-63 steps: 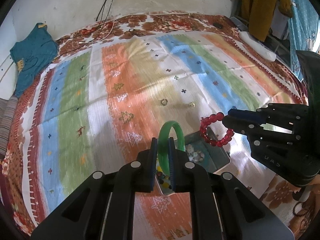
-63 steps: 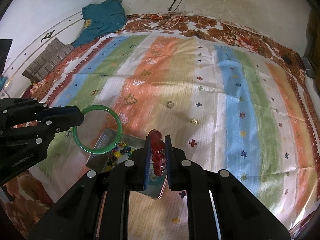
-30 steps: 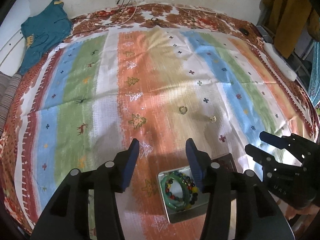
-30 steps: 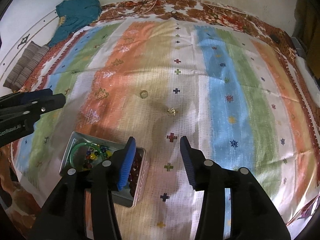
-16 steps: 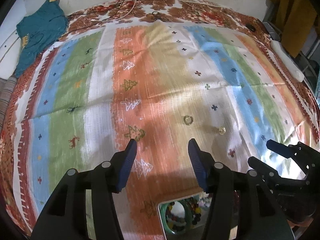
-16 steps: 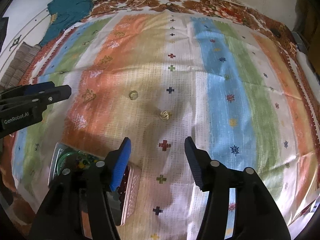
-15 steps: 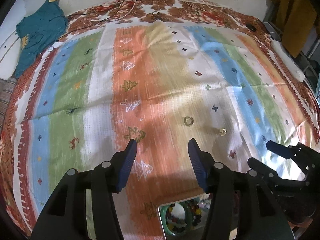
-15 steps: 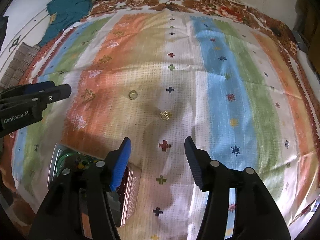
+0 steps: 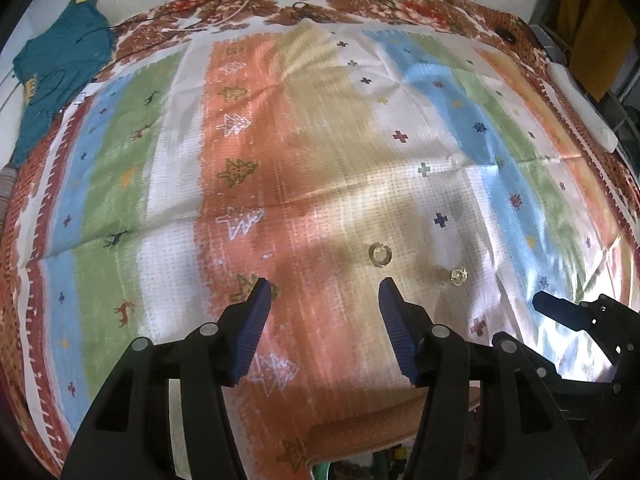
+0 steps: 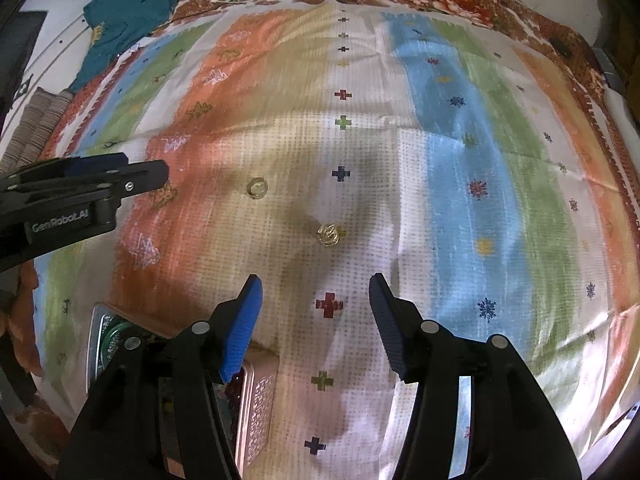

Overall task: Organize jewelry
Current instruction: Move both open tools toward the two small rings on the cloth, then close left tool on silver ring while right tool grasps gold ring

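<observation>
Two small rings lie on the bedspread (image 10: 440,160) mid-frame in the right wrist view, ring (image 10: 256,188) up and left of ring two (image 10: 328,234). The tin (image 10: 256,396) sits lower left, holding bangles. A shirt (image 10: 124,12) lies upper left.

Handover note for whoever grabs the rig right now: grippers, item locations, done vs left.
Left gripper: open, empty, over the orange stripe.
Right gripper: open, empty.
Tin box: near edge of the striped cloth, by the right gripper's left finger; green bangle and red beads inside.
Left to do: plain ring and ornate gold ring lie loose on the cloth ahead of the grippers. The ornate one is nearer the right gripper; the plain one suits the left.
</observation>
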Tool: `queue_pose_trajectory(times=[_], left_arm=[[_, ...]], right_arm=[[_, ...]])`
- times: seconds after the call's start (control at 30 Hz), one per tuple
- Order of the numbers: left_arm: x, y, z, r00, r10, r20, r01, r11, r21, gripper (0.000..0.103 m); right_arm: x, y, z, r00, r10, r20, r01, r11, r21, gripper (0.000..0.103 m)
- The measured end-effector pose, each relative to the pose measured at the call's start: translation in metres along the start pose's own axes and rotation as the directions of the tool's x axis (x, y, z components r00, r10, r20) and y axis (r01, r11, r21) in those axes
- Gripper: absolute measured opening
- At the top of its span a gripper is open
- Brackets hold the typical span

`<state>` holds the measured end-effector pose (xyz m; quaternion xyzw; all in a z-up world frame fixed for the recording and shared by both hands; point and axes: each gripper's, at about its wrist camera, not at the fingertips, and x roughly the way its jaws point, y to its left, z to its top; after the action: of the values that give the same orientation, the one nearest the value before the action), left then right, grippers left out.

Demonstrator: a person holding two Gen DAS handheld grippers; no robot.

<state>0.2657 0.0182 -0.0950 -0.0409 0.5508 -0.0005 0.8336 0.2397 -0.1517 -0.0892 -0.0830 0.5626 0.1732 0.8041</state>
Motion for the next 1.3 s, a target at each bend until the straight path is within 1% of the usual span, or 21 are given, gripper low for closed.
queue_pose_trajectory(times=[0.27,0.67,0.87,0.97,1.27,1.3], left_arm=[[0.022,-0.004,0.012,0.999,-0.034,-0.042,0.034,0.999,0.000,0.056],[0.047,-0.013,0.022,0.994,-0.056,-0.089,0.058,0.998,0.030,0.056],[0.061,-0.017,0.026,0.993,-0.050,-0.106,0.055,0.998,0.042,0.056],[0.067,-0.013,0.028,0.993,-0.045,-0.106,0.048,0.999,0.026,0.055],[0.080,-0.018,0.031,0.987,-0.086,-0.138,0.090,0.996,0.025,0.054],[0.082,-0.020,0.031,0.986,-0.089,-0.143,0.093,0.995,0.027,0.054]], right_arm=[[0.015,-0.001,0.007,1.000,0.006,-0.021,-0.005,1.000,0.003,0.055],[0.037,-0.002,0.020,0.999,0.022,-0.050,-0.022,1.000,0.008,0.055],[0.050,-0.007,0.023,0.997,0.017,-0.074,-0.016,1.000,0.015,0.055],[0.056,-0.009,0.025,0.996,0.020,-0.083,-0.018,1.000,0.024,0.055],[0.070,-0.009,0.030,0.995,0.017,-0.097,-0.014,1.000,0.024,0.055],[0.070,-0.009,0.030,0.995,0.015,-0.096,-0.013,1.000,0.023,0.053]])
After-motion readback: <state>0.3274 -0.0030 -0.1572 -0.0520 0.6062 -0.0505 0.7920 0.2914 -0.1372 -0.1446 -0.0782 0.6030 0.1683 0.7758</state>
